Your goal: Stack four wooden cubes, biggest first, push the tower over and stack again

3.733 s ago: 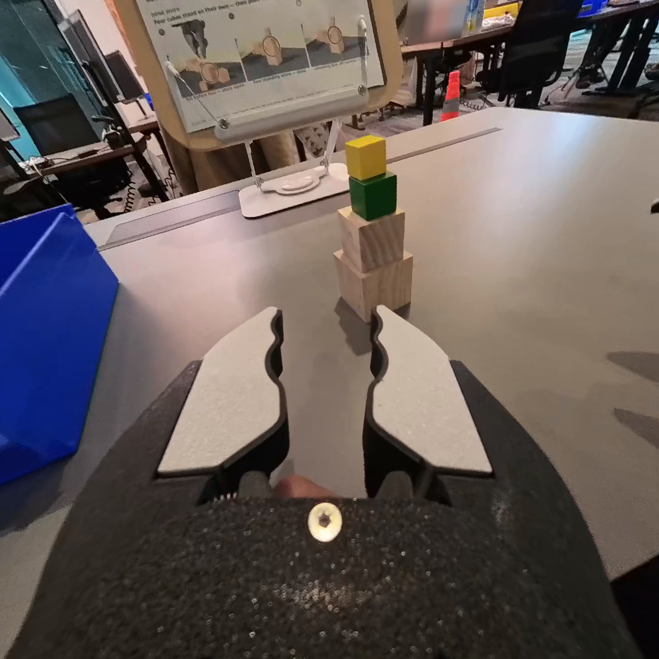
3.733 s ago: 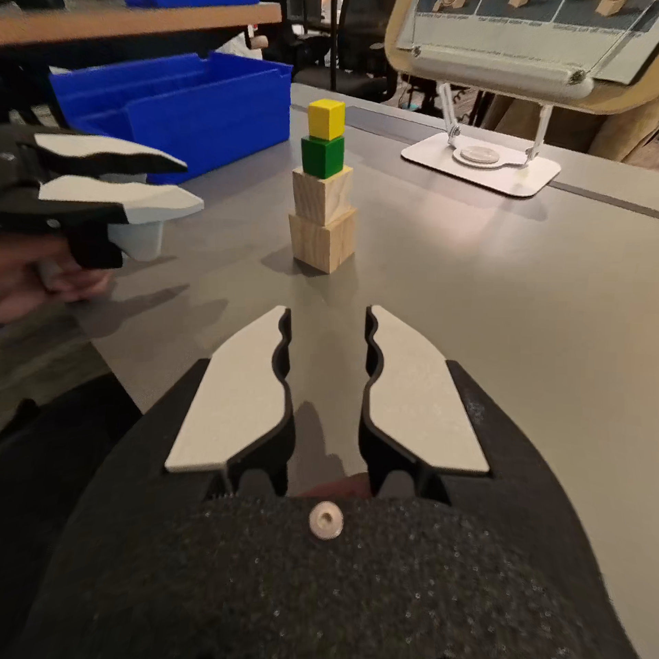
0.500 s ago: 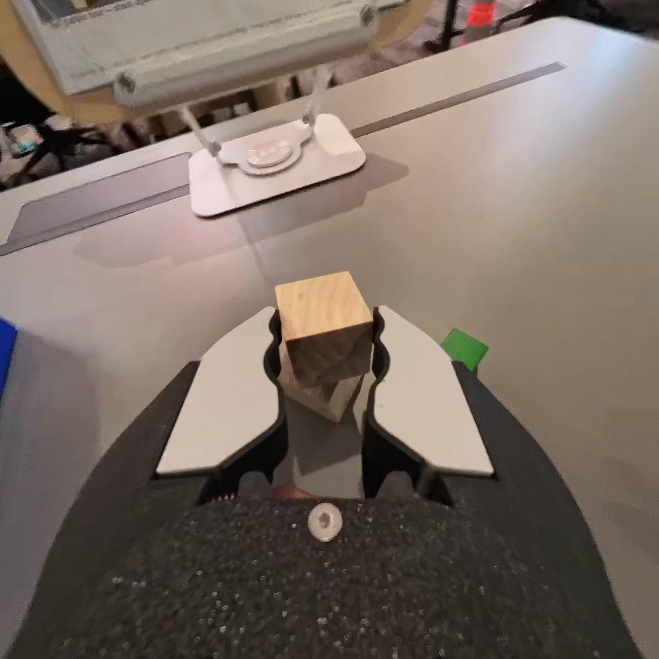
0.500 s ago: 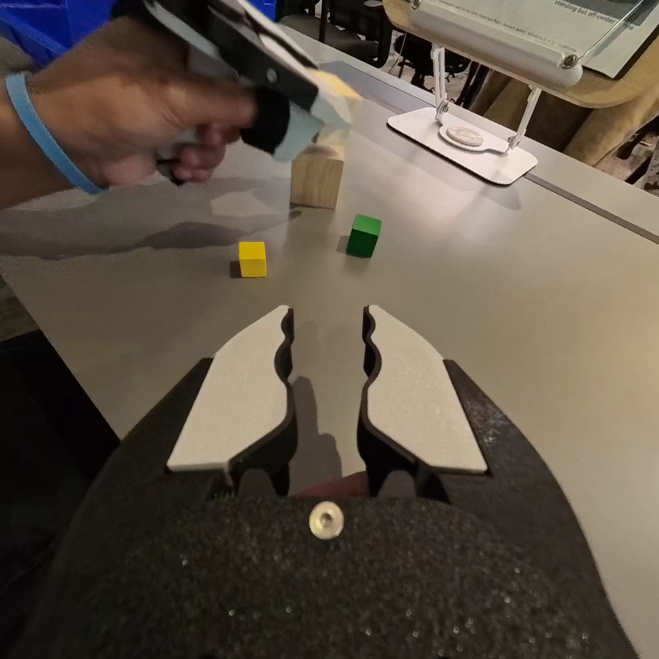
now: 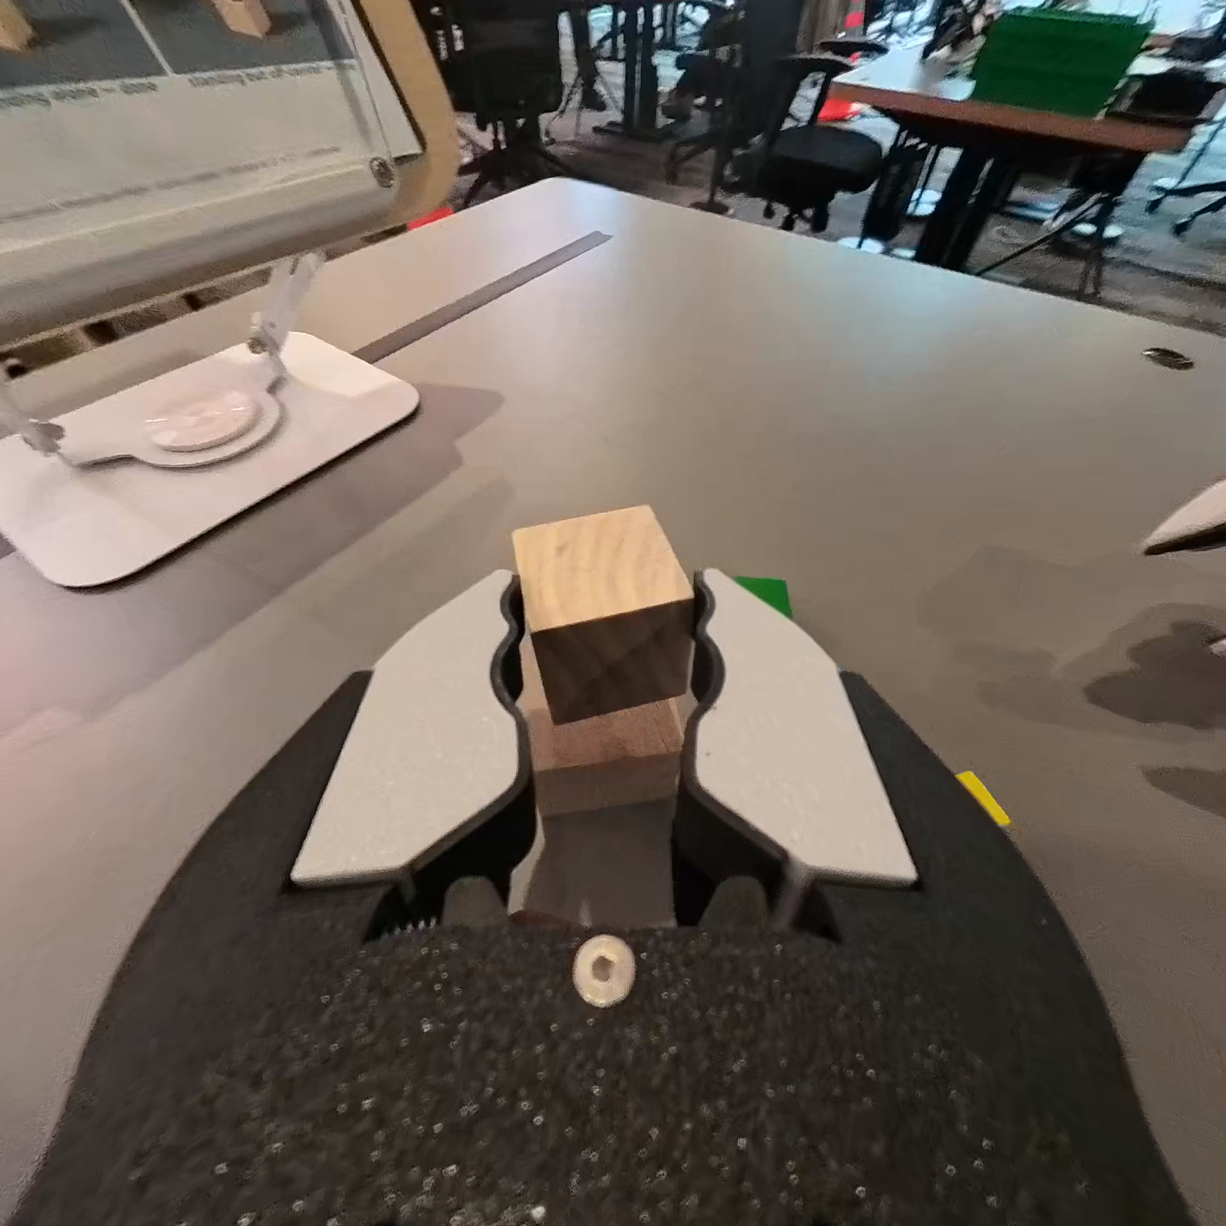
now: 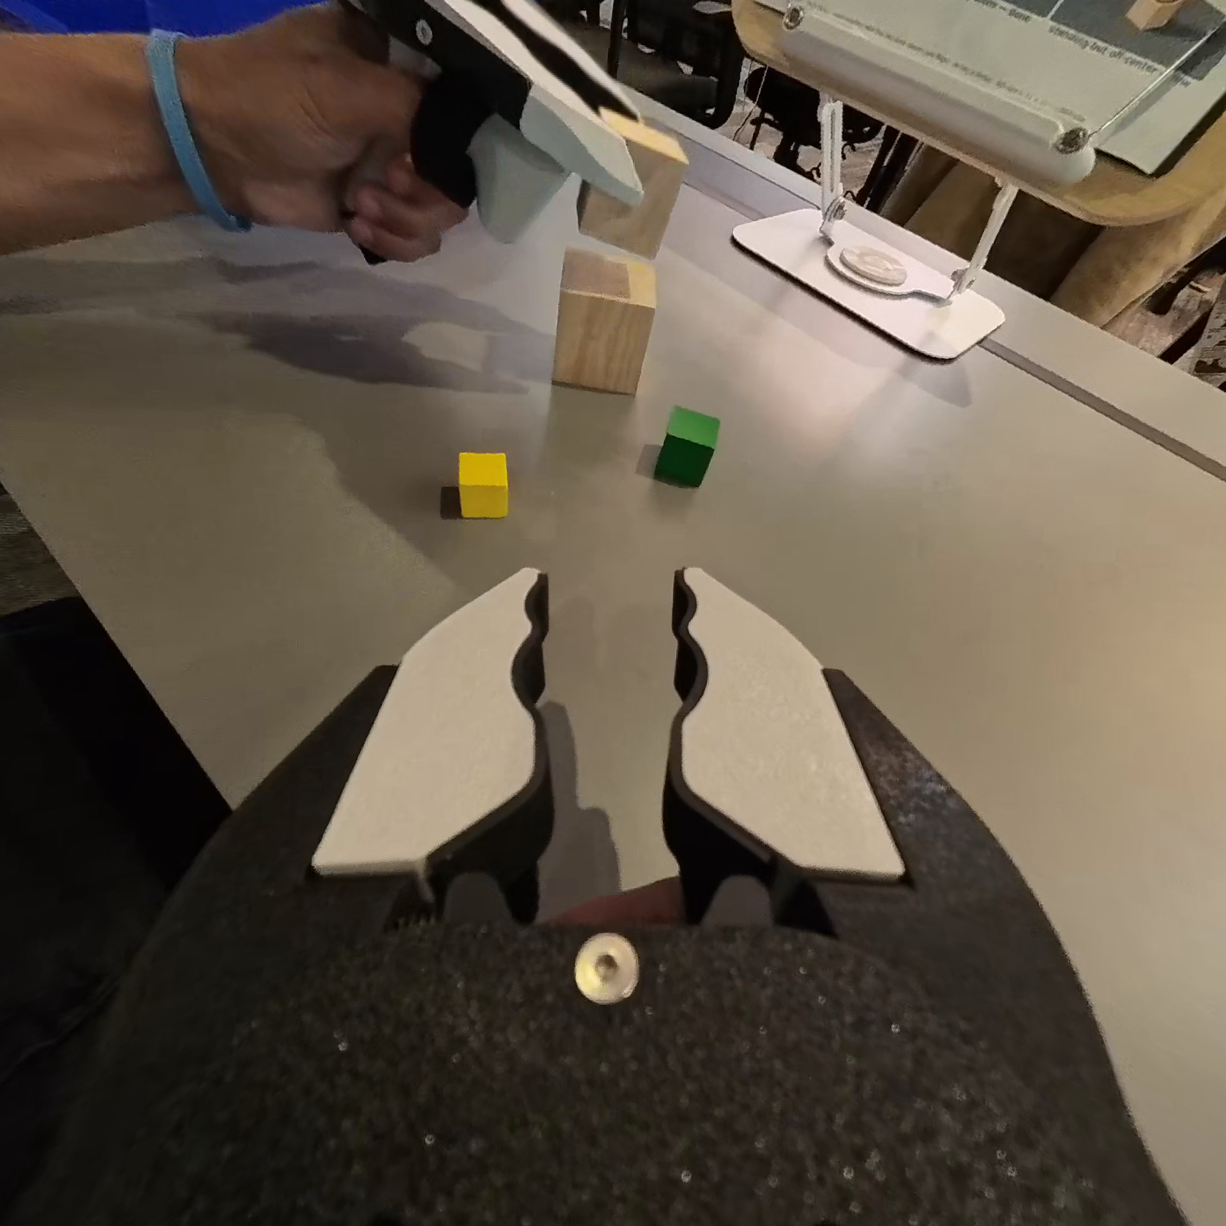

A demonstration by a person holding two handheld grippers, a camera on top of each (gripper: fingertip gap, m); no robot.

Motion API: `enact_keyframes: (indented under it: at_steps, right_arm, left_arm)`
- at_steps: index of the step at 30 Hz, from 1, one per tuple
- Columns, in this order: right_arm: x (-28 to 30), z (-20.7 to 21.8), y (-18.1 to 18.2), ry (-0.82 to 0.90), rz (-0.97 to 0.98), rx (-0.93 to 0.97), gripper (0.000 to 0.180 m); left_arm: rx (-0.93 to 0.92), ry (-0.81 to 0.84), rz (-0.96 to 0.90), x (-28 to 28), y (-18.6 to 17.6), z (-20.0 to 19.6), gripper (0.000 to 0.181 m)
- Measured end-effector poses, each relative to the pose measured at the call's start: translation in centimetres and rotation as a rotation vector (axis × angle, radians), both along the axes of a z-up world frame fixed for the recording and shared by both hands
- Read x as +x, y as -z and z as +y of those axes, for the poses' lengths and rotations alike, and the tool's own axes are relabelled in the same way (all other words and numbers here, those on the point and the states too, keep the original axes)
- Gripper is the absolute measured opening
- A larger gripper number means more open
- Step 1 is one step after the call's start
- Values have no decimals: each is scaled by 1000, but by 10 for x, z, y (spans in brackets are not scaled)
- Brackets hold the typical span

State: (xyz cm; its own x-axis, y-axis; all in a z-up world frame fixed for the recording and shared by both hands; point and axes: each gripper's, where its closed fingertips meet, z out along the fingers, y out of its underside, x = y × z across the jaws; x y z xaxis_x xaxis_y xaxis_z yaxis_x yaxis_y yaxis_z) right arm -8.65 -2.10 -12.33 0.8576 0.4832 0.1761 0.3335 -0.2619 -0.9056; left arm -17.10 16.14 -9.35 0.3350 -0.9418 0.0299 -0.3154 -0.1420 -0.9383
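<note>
The left gripper (image 5: 602, 620) is clamped on a plain wooden cube (image 5: 600, 597), held in the air just above the larger wooden cube (image 6: 602, 325) standing on the counter (image 6: 929, 597). The right gripper (image 6: 610, 584) hovers spread apart and empty near the counter's front edge, with the yellow cube (image 6: 483, 484) and green cube (image 6: 686, 446) lying apart between it and the larger cube.

Left gripper (image 6: 620, 142) clamps a plain wooden cube (image 6: 640, 199), seemingly just above the larger cube (image 6: 600, 332); yellow cube (image 6: 483, 484) and green cube (image 6: 686, 448) lie apart on the table (image 6: 929, 564).
</note>
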Motion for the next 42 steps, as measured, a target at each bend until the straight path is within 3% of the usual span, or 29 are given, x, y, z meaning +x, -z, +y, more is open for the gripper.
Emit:
enact_keyframes:
  at_steps: [8, 9, 10, 11, 14, 17, 21, 24, 27, 29, 32, 36, 39, 42]
  right_arm:
    - [-4, 1, 8, -7, -9, -28, 35]
    - [-4, 2, 9, -8, -7, -35, 35]
    - [-4, 3, 8, -4, -10, -42, 35]
    - [-3, 6, 8, -1, -17, -50, 35]
    - [-4, 23, 4, -11, -55, -125, 40]
    - [-5, 60, 1, -18, -94, -196, 40]
    - [-21, 107, 21, -19, -9, -424, 48]
    - [-17, 136, 36, 117, -17, -393, 56]
    - [-8, 143, 57, 210, -112, -386, 51]
    - [-15, 144, 61, 191, -63, -407, 28]
    - [-12, 151, 39, 173, -73, -335, 29]
    - [-30, 163, -29, 5, -36, -203, 28]
    - [-56, 167, -53, -98, -3, -309, 28]
    - [-81, 175, -58, -92, -28, -373, 28]
  left_arm:
    - [51, 23, 82, -4, 23, -1, 48]
    - [47, 7, 90, -6, 24, 0, 55]
    - [44, -5, 96, -8, 25, 0, 84]
    - [45, -15, 107, -12, 24, -2, 93]
    - [80, -48, 60, -28, -1, -22, 92]
    - [72, -204, 32, -55, -20, -49, 82]
    - [94, -503, 111, -95, -2, -88, 75]
    - [131, -579, 135, -110, 11, -126, 69]
    - [156, -560, 148, -114, 15, -161, 69]
    - [184, -537, 131, -110, 16, -177, 65]
    - [270, -533, 161, -105, 14, -181, 65]
    - [250, -513, 139, -102, 12, -183, 64]
    - [174, -503, 120, -102, 19, -183, 63]
    - [163, -517, 131, -104, 24, -177, 61]
